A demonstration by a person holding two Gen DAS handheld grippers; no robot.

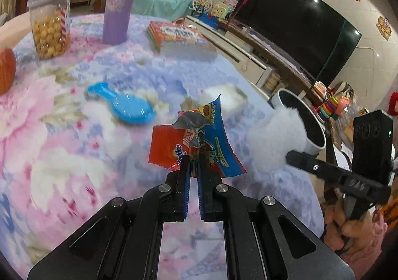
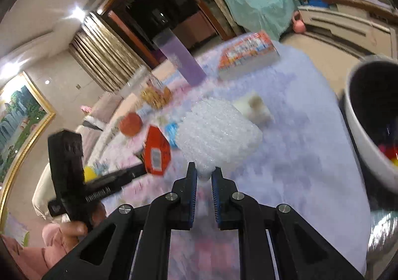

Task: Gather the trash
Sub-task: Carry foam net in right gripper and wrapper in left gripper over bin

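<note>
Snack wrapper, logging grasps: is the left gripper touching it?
Touching. Left wrist view shows the left gripper pinching the snack wrapper's lower edge.

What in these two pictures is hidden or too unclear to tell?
- Bin contents, right wrist view: the frame edge and its dark inside hide most.
- Wrapper print, left wrist view: crumpled, partly behind the left gripper.
- Bubble wrap, left wrist view: blurred to a white fuzz.
- Jar, right wrist view: motion blur smears it.
</note>
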